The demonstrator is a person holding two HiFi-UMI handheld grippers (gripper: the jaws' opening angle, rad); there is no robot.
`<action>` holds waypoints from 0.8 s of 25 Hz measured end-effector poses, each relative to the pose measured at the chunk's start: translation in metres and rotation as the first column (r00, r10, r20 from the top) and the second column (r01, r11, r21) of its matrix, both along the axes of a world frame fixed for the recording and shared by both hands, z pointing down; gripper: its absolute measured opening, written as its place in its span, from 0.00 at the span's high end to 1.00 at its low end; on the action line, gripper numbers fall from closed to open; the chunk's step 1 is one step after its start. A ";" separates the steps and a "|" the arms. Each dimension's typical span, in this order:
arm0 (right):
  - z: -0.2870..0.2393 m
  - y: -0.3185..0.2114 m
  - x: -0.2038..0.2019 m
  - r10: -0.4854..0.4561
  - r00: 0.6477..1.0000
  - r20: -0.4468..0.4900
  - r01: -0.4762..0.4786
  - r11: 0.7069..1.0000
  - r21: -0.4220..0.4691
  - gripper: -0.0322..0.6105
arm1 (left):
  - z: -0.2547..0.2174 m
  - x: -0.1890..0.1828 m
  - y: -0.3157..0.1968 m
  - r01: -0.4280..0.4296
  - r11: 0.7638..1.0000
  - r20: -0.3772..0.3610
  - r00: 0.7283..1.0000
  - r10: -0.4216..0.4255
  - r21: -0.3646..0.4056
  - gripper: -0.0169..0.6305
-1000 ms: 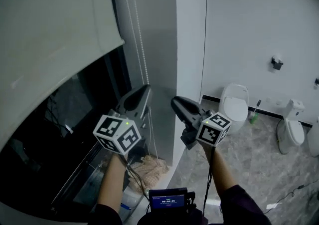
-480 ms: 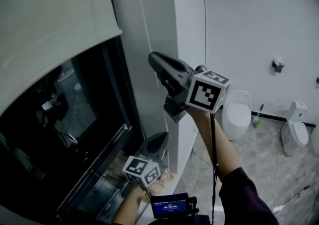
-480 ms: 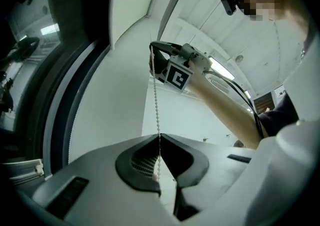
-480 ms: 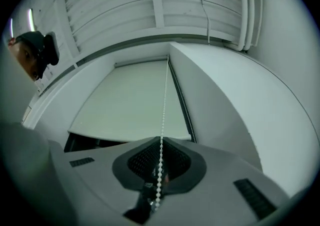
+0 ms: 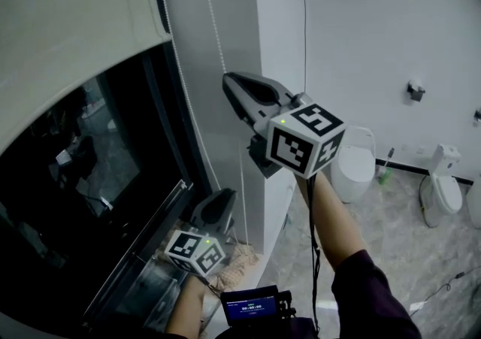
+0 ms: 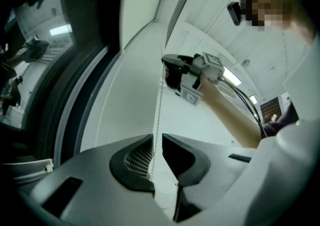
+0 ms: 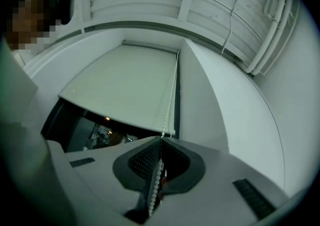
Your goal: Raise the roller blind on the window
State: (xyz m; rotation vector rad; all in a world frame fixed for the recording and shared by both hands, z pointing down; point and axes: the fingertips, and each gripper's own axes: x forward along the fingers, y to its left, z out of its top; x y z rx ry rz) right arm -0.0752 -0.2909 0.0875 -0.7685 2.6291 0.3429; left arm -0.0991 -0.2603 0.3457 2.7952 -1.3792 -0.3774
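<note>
The blind (image 5: 75,22) covers only the top of the window (image 5: 90,180). Both grippers are clenched on the chain (image 5: 211,14), the right gripper (image 5: 229,86) high and the left gripper (image 5: 222,196) low. The thin chain may slip through the left jaws, where the hold looks slight. An oblique pull may jam it.

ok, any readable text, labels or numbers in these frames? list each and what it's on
No text can be read in any view.
On the small screen at the bottom of the head view: light lines of characters, too small to read.
On the upper marker cube and the lower marker cube: black-and-white square patterns only, no words or numbers.
</note>
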 end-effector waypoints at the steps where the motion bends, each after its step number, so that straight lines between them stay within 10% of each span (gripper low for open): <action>1: 0.008 -0.002 0.000 0.026 0.999 -0.022 -0.026 1.000 0.009 0.93 | -0.010 -0.008 -0.002 0.012 1.000 -0.018 1.000 -0.012 0.012 0.94; 11: 0.228 -0.014 -0.018 0.144 0.939 -0.311 -0.165 0.985 -0.042 0.93 | -0.158 -0.026 -0.015 0.134 0.932 0.176 0.963 -0.202 0.337 0.94; 20: 0.293 0.016 -0.015 0.058 0.934 -0.352 -0.101 0.989 -0.105 0.93 | -0.255 -0.001 -0.050 0.114 0.938 0.207 0.960 -0.189 0.328 0.88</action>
